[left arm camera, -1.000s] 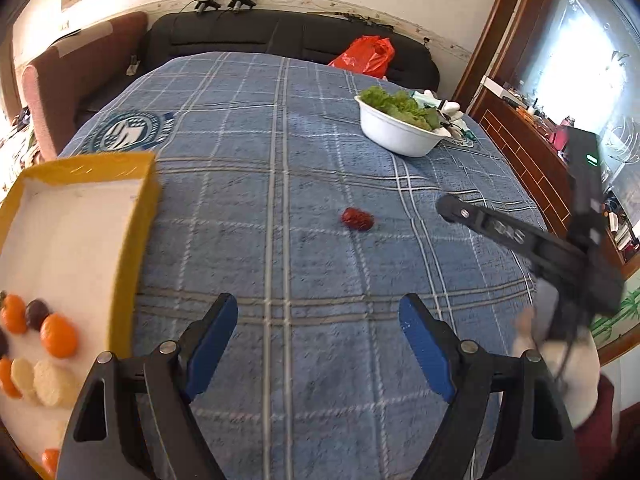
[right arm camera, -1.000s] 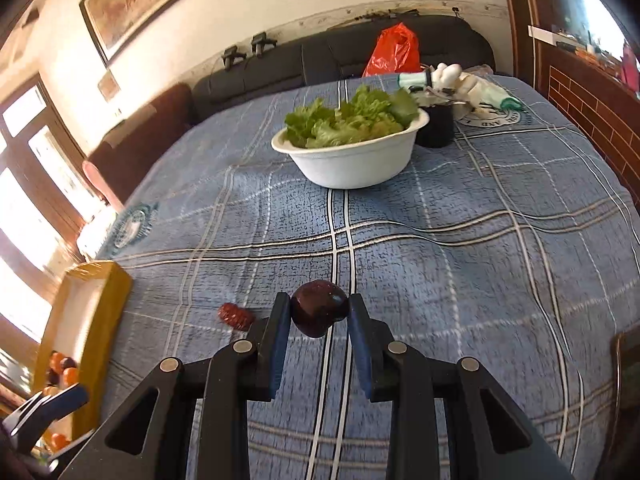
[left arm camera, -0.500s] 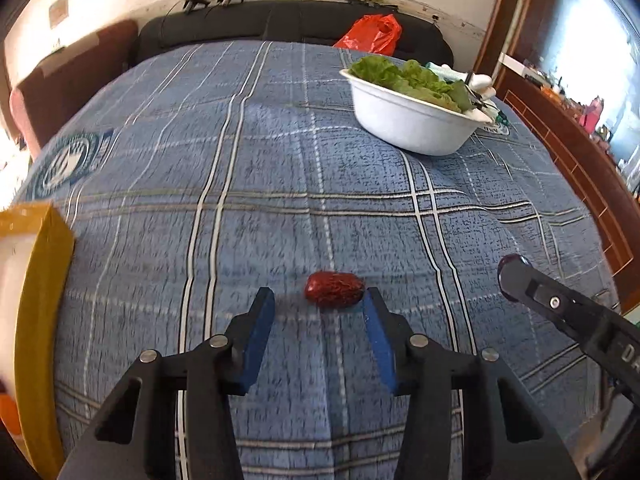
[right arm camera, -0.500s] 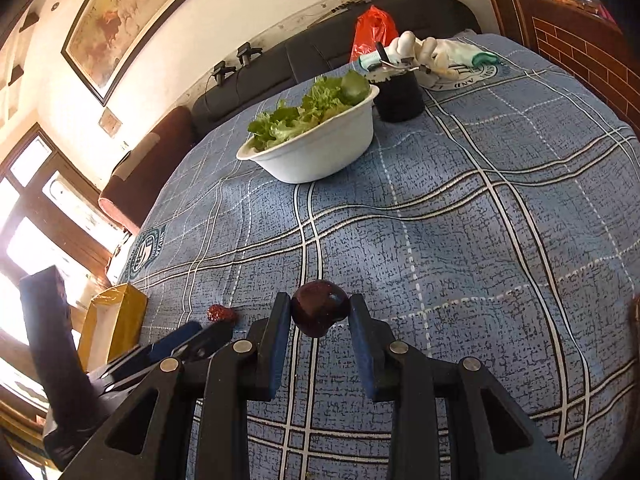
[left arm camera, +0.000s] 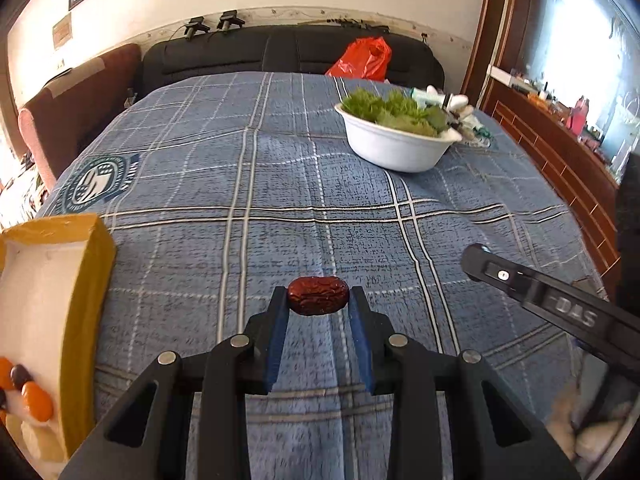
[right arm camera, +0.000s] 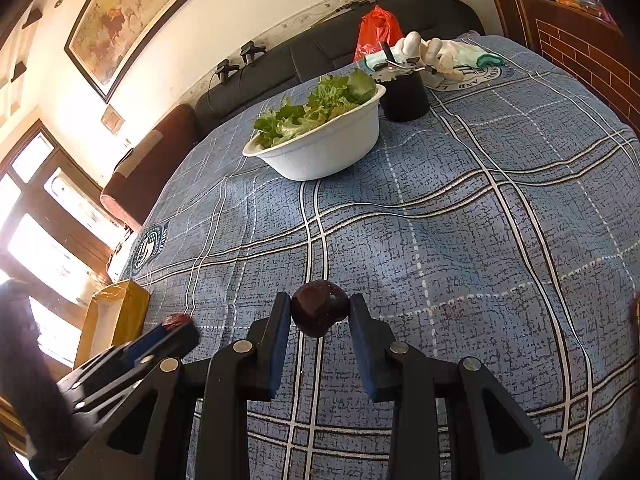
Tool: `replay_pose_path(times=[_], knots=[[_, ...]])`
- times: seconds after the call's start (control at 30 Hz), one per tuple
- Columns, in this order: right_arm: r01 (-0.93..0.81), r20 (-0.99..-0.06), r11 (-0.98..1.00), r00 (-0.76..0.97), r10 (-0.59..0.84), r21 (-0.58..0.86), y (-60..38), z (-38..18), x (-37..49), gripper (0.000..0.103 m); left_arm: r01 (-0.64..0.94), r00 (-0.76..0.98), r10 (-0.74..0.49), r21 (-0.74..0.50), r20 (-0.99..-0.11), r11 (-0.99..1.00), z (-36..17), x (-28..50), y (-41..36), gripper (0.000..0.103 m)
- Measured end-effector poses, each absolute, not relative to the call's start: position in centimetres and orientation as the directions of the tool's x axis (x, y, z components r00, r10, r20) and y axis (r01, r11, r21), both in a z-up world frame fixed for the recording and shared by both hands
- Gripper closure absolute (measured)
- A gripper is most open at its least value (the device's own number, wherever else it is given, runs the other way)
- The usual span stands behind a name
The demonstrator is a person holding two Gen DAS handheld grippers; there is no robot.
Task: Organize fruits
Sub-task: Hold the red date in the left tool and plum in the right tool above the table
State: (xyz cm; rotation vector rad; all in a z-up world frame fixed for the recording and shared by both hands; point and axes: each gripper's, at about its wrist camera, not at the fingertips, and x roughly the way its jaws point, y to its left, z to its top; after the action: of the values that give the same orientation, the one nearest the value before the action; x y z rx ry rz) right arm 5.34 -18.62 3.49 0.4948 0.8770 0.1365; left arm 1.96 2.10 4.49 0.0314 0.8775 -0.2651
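The surface (left arm camera: 280, 168), draped in a blue plaid cloth, carries everything here. At its left edge sits a yellow box (left arm camera: 86, 280) with a white inside, already holding small orange, dark and pale fruits at its near end. Toward the far right corner stands a white bowl (left arm camera: 394, 148) of lettuce, well apart from the work.

The left hand-held gripper (left arm camera: 319, 304) is narrowed around a red date (left arm camera: 318, 295), one blue pad at each end of it; whether both pads press it yet I cannot tell. The date looks light, wrinkled and fairly firm, so the end-to-end hold should serve, though its rounded tips could squirt out under a hard squeeze.

The right hand-held gripper (right arm camera: 319, 312) is closed on a dark plum (right arm camera: 319, 312), held clear above the cloth. The plum appears smooth, glossy and likely soft-fleshed; gripping across its widest part with gentle pressure would avoid bruising or slipping.
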Motion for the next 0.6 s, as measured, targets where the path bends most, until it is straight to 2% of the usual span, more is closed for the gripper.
replay_pose_path(times=[0.2,0.6], knots=[[0.063,-0.7,0.892,0.646,0.305,0.448,-17.7,3.7,4.9,0.07,0.199,0.632,-0.223,-0.122,-0.742,0.972,6.7,-1.6,5.4,0.074],[0.092,-0.734,0.927,0.64,0.225,0.364,-16.0,3.5,4.1,0.07,0.144,0.677,-0.178,-0.109,-0.714,0.984,8.7,-6.8,9.2,0.073]])
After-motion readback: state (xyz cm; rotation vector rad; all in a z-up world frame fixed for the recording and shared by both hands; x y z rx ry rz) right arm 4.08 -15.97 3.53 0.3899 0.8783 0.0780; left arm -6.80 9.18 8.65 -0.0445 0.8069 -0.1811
